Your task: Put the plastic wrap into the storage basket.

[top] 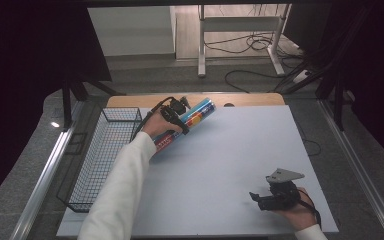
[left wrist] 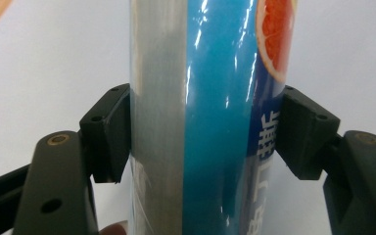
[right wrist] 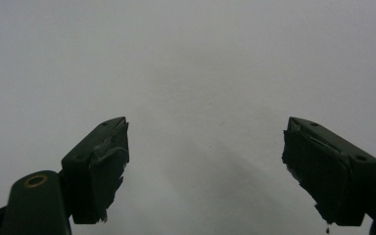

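A black wire-mesh rectangular basket [top: 102, 160] is sitting along the left edge of the white-topped table [top: 230, 165], and nothing is showing inside it; the table surface is visible through its mesh.

Just to the right of the basket's far end, the left hand-held gripper [top: 180, 117] is clamping a long glossy tube wrapped in clear film [top: 190, 122], blue with a silvery stripe and a red section nearer the person. In the high view the tube is lying slantwise, its far end pointing up and to the right near the table's wooden far edge [top: 130, 100], while its near end is passing under the person's left hand [top: 155, 125] and white sleeve [top: 117, 195]. Whether the tube is resting on the table or lifted just off it is hard to tell.

In the left gripper view the tube [left wrist: 200, 122] is running between the two jaws, both pads pressing its sides. A cut citrus fruit picture and white lettering are showing on the label, both cut off.

The right hand-held gripper [top: 262, 197], held in the right hand [top: 297, 212] at the near right of the table, is standing wide apart with nothing between its jaws. The right gripper view [right wrist: 205, 166] is looking at bare table.
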Tool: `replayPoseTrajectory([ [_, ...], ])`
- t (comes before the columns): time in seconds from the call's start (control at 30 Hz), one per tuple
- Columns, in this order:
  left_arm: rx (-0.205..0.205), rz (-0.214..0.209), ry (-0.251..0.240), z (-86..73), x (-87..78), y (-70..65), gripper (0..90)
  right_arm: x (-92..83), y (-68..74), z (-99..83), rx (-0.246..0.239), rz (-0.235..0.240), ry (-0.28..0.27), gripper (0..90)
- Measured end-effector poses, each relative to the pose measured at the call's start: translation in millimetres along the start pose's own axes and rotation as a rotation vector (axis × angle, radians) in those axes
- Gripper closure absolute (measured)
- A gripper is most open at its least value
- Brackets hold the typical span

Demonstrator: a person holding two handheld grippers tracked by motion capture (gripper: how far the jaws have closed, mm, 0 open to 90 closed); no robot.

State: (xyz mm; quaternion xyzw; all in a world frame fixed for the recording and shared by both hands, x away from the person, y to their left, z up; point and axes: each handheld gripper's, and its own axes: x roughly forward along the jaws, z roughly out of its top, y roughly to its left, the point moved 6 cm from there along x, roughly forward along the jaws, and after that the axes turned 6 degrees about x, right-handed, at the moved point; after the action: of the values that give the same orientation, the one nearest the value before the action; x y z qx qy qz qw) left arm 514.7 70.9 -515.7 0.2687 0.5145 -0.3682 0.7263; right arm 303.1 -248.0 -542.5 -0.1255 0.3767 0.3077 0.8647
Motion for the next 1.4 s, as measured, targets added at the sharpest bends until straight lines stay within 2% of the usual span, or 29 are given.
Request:
replayPoseTrajectory([
  [0.1, 0.001, 0.004, -0.004, -1.3, -16.4, -1.4, 31.4, -0.9, 0.3, 0.8, 0.001, 0.000, -0.003, 18.1],
  [0.13, 0.001, 0.004, -0.004, -1.3, -16.4, -1.4, 31.5, -1.0, 0.1, 1.0, 0.001, -0.001, -0.004, 18.1],
  [0.17, -0.007, 0.000, -0.007, -2.3, -24.9, -2.3, 31.5, -1.1, -0.1, 1.1, 0.002, -0.002, -0.004, 18.1],
  [0.2, -0.007, 0.000, -0.007, -2.3, -24.9, -2.3, 31.6, -1.3, -0.2, 1.3, 0.003, -0.002, -0.005, 18.1],
  [0.23, -0.003, 0.010, 0.000, -3.4, -34.2, -2.9, 31.6, -1.4, -0.2, 1.5, 0.002, -0.002, -0.008, 18.1],
  [0.27, -0.003, 0.010, 0.000, -3.4, -34.2, -2.9, 31.5, -1.4, -0.2, 1.5, 0.002, -0.002, -0.008, 18.1],
  [0.43, -0.010, 0.024, 0.003, -8.6, -58.8, -5.4, 31.6, -2.5, 1.6, 2.9, -0.004, -0.001, -0.013, 18.2],
  [0.47, -0.010, 0.024, 0.003, -8.6, -58.8, -5.4, 31.5, -2.5, 1.6, 2.9, -0.004, -0.001, -0.013, 18.2],
  [0.5, -0.018, 0.026, 0.006, -11.7, -66.8, -7.5, 31.6, -2.7, 1.8, 3.3, 0.000, 0.001, -0.014, 18.1],
  [0.53, -0.018, 0.026, 0.006, -11.7, -66.8, -7.5, 31.6, -2.7, 1.8, 3.3, 0.000, 0.001, -0.014, 18.1],
  [0.63, -0.047, 0.037, 0.010, -19.7, -80.8, -9.5, 31.6, -2.1, 2.5, 3.6, -0.001, 0.003, -0.014, 18.2],
  [0.73, -0.066, 0.040, 0.008, -24.2, -86.0, -10.2, 31.6, -2.2, 4.2, 4.0, -0.005, 0.006, -0.014, 18.2],
  [0.8, -0.080, 0.026, 0.003, -28.6, -91.2, -11.5, 31.6, -2.2, 4.6, 4.3, -0.004, 0.006, -0.016, 18.2],
  [0.83, -0.091, 0.019, -0.015, -32.1, -95.2, -13.9, 31.6, -2.7, 4.8, 4.8, -0.004, 0.006, -0.016, 18.2],
  [1.0, -0.092, -0.003, -0.035, -39.2, -101.9, -18.3, 31.6, -2.7, 4.3, 5.0, -0.003, 0.005, -0.017, 18.1],
  [1.17, -0.101, -0.002, -0.043, -46.6, -109.0, -22.1, 31.6, -2.3, 5.8, 5.6, -0.004, 0.006, -0.014, 18.2],
  [1.23, -0.116, 0.000, -0.035, -50.2, -112.3, -23.0, 31.6, -2.0, 5.6, 5.7, -0.005, 0.005, -0.013, 18.2],
  [1.3, -0.113, 0.010, -0.029, -54.3, -116.7, -23.3, 31.6, -1.9, 5.2, 5.7, -0.004, 0.005, -0.014, 18.2],
  [1.4, -0.119, 0.001, -0.027, -60.3, -122.8, -23.8, 31.6, -2.0, 4.3, 5.8, -0.003, 0.004, -0.016, 18.2],
])
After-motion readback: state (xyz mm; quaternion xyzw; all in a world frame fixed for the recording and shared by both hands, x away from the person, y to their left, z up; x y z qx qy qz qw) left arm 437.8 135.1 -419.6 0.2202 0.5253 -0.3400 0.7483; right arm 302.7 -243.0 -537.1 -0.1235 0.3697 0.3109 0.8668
